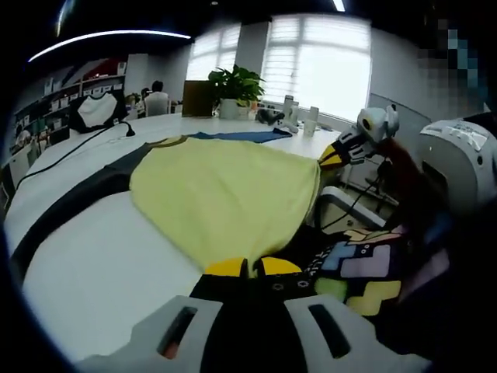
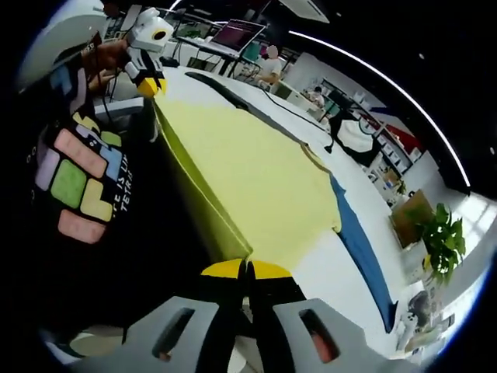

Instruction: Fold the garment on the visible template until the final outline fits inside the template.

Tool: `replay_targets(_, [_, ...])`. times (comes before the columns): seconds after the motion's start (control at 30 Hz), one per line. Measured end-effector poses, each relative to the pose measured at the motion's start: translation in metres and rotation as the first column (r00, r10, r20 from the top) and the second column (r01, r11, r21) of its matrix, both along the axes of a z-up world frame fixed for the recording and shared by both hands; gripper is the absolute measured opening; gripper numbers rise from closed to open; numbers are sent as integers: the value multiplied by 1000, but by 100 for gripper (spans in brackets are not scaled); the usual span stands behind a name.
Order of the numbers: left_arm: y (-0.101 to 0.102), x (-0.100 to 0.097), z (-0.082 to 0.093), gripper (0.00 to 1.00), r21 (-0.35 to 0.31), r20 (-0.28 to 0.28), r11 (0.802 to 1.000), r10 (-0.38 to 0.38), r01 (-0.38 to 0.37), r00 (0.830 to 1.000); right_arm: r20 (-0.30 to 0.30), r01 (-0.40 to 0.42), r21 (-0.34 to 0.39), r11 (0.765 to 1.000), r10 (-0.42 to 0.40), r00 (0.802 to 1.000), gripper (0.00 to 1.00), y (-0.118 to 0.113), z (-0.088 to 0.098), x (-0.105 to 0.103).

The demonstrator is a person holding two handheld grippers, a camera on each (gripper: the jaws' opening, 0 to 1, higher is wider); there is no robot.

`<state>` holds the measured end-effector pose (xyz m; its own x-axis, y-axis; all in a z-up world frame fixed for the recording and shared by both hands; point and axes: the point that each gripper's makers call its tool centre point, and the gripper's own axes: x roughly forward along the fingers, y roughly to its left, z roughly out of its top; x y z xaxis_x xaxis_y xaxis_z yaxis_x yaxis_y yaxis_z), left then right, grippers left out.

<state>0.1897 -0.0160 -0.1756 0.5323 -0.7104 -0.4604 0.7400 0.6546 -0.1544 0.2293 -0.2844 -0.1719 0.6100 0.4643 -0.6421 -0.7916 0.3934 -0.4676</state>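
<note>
A yellow garment (image 1: 225,194) lies spread on the white table (image 1: 101,264), its near edge lifted over the table's side. In the left gripper view, my left gripper (image 1: 252,266) is shut on one near corner of the cloth. My right gripper (image 1: 342,155) pinches the other near corner at the far right. In the right gripper view, the right gripper (image 2: 245,268) is shut on its corner of the garment (image 2: 256,171), and the left gripper (image 2: 147,81) holds the far corner. The template shows as a dark band (image 1: 70,202) and a blue band (image 2: 361,249) beside the cloth.
A black cable (image 1: 70,148) runs over the table's far left. A potted plant (image 1: 233,85) and bottles (image 1: 299,116) stand at the back by the window. A laptop (image 2: 237,35) sits beyond the table. The person's black shirt with coloured blocks (image 2: 78,179) is close to the table's edge.
</note>
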Motion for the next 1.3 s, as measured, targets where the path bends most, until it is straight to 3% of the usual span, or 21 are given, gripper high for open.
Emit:
replay_targets(0.17, [0,0,-4,6,-1,-8,1000,2,-2,1000,-20,5,-4,1000,-5,1000,0,0,-11,-1])
replay_targets(0.33, [-1,0,-4,6,-8,-9,1000,5,-5,1000,-23,28,29,999,-27,999,0,1,-9,-1])
replay_targets(0.43, [-1,0,-4,6,-6,-3,1000,7,-7,1000,3,38,37,999,-38,999,7,-2,-7,1])
replay_targets(0.6, [-1,0,-4,6,-12,-1,1000,13,-13,1000,-41,82,73,994,-79,996,16,-10,-8,-5])
replay_targets(0.67, [0,1,-4,6,-13,-1,1000,15,-15,1000,-62,88,70,994,-84,995,15,-12,-11,-10])
replay_targets(0.83, [0,1,-4,6,-13,-1,1000,19,-19,1000,-30,86,27,996,-85,996,16,-18,-15,-17])
replay_targets(1.1, [0,1,3,6,-12,16,1000,24,-24,1000,-50,174,45,984,-172,984,15,-25,-20,-16])
replay_targets(1.17, [0,2,5,6,-14,22,1000,25,-24,999,-73,208,58,976,-204,976,10,-27,-22,-17])
replay_targets(1.3, [0,2,10,6,-20,33,1000,23,-23,999,-48,231,67,971,-228,973,4,-31,-14,-14])
